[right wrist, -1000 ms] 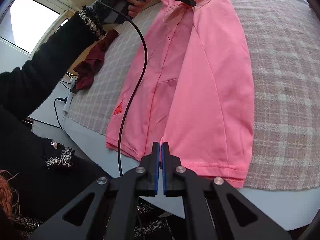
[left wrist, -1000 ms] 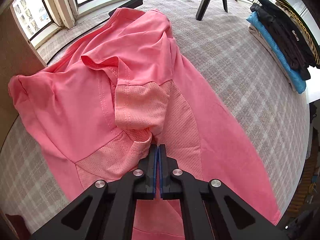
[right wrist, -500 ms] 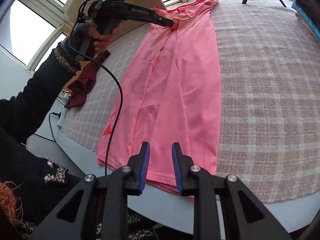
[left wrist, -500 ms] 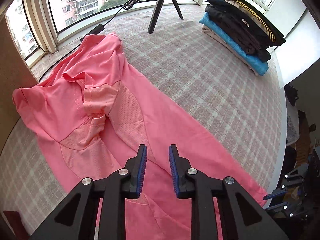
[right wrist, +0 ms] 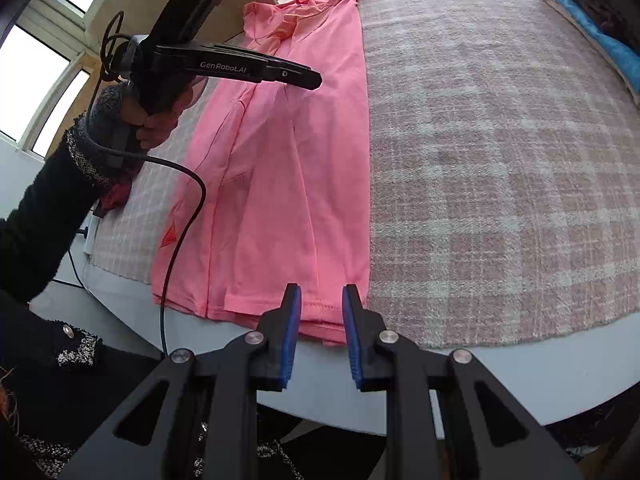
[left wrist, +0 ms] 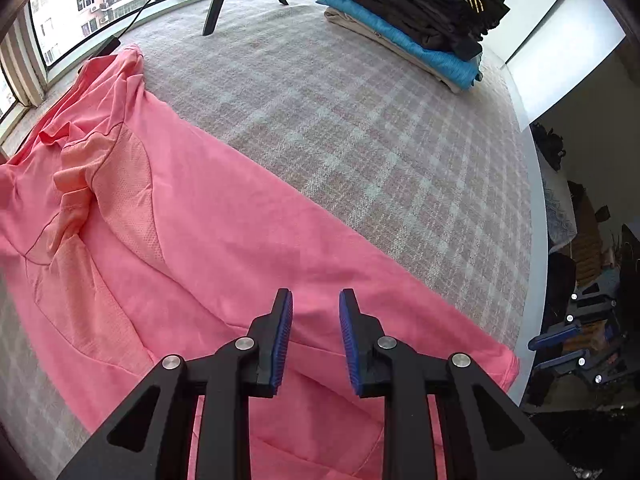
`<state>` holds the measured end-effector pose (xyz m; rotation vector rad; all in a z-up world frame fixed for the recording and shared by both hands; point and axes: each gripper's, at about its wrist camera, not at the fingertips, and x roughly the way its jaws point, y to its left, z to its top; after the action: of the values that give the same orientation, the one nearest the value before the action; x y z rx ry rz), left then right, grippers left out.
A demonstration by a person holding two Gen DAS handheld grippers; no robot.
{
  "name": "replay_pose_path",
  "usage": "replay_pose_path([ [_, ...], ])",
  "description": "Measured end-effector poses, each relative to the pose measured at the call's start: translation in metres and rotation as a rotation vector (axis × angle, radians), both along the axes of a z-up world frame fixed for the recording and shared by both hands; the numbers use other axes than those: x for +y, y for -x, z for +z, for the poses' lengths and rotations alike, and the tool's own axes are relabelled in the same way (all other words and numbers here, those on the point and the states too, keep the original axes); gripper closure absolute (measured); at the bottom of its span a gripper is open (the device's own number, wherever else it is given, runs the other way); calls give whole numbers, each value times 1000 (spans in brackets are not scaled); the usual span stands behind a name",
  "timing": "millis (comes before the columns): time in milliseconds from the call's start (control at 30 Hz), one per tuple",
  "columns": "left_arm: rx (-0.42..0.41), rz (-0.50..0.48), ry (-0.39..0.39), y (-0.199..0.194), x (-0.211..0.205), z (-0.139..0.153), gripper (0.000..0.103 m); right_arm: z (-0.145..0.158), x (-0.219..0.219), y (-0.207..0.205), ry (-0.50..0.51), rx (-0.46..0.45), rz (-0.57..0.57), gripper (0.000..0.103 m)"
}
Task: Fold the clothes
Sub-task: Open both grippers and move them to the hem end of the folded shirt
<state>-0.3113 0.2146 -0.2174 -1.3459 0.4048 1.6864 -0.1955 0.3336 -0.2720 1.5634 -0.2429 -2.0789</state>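
Observation:
A pink shirt (left wrist: 208,232) lies folded lengthwise on the plaid-covered table (left wrist: 380,128), its collar and mesh panels toward the window. My left gripper (left wrist: 316,308) hovers open over the shirt's middle, nothing between its blue pads. In the right wrist view the same shirt (right wrist: 296,168) runs away from me, with its hem at the table's near edge. My right gripper (right wrist: 321,300) stands open just above that hem, apart from the cloth. The left gripper (right wrist: 314,79) shows there too, held by a hand in a dark sleeve above the shirt.
A stack of folded dark and blue clothes (left wrist: 412,12) sits at the far right of the table. A tripod leg (left wrist: 218,4) stands near the window. A dark red garment (right wrist: 116,196) lies at the left edge, and a black cable (right wrist: 180,220) hangs over the shirt's left side.
Both grippers went from shut to open and drew back from the cloth. The left one travelled from the mesh panel along the shirt toward its middle; the right one pulled back slightly at the hem.

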Motion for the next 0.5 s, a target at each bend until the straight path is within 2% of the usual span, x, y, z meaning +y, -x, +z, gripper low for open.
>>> replay_pose_path([
  [100,-2,83,-41,-14,-47,23,79,16,4,-2,13,76,-21,76],
  [200,15,183,-52,-45,-100,42,78,10,-14,7,16,92,31,71],
  [267,23,254,-58,-66,-136,52,73,3,-30,13,4,98,79,71],
  [400,0,418,-63,-103,-189,47,71,-27,-58,14,-75,57,191,69],
  [500,-15,522,-39,-130,-203,30,71,-28,-57,0,-117,62,261,67],
])
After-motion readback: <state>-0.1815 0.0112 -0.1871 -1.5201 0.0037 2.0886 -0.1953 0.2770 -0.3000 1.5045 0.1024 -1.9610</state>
